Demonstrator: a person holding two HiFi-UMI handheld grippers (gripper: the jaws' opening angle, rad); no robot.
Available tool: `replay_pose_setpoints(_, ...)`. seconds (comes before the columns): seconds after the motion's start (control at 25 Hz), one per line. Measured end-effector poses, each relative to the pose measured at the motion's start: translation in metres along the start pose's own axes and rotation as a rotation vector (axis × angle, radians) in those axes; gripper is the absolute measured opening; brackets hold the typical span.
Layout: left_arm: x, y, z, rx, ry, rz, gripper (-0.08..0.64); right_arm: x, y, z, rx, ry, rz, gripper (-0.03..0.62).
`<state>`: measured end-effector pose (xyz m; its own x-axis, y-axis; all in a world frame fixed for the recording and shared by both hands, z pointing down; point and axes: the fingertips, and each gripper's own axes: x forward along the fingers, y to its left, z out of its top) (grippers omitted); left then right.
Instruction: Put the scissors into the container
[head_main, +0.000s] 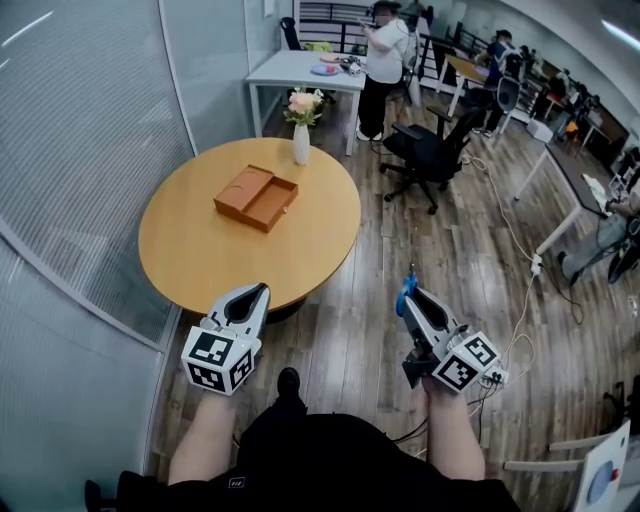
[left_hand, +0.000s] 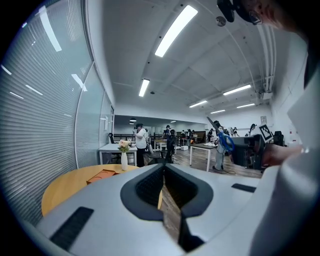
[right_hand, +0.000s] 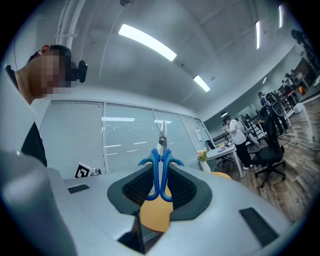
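Note:
The orange-brown container (head_main: 256, 197) lies open on the round wooden table (head_main: 200, 250), beside a white vase of flowers (head_main: 301, 140). Both grippers hover off the table's near edge, above the floor. My right gripper (head_main: 410, 297) is shut on the blue-handled scissors (head_main: 405, 294), well to the right of the container. In the right gripper view the scissors (right_hand: 161, 172) stand upright between the jaws of the right gripper (right_hand: 161, 167), blades pointing up. My left gripper (head_main: 258, 291) is shut and holds nothing. In its own view the left gripper (left_hand: 164, 172) faces the container (left_hand: 102, 175).
A black office chair (head_main: 425, 155) stands right of the round table. Behind it are a white table (head_main: 300, 70) and a standing person (head_main: 385, 60). A glass partition with blinds (head_main: 80, 150) curves along the left. Cables (head_main: 520, 330) trail on the wooden floor at right.

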<state>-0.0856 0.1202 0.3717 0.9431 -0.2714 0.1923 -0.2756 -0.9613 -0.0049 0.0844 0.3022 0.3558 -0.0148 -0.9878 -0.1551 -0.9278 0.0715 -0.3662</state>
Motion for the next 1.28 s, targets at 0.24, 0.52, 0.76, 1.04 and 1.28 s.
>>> replay_pose_setpoints(0.24, 0.043, 0.031, -0.003, -0.021, 0.005, -0.002, 0.02, 0.042, -0.035, -0.003, 0.009, 0.031, -0.007, 0.1)
replay_pose_setpoints(0.52, 0.097, 0.093, -0.005, -0.049, 0.018, 0.0, 0.02, 0.113, -0.078, -0.003, 0.022, 0.046, -0.031, 0.101)
replay_pose_setpoints(0.76, 0.136, 0.161, -0.005, -0.071, 0.039, 0.009, 0.02, 0.193, -0.103, -0.014, 0.05, 0.082, -0.018, 0.101)
replay_pose_setpoints(1.04, 0.149, 0.235, -0.005, -0.095, 0.021, 0.052, 0.02, 0.273, -0.108, -0.026, 0.039, 0.118, 0.009, 0.101)
replay_pose_setpoints(1.28, 0.15, 0.269, -0.004, -0.103, -0.005, 0.075, 0.02, 0.313, -0.103, -0.026, 0.012, 0.132, 0.033, 0.101)
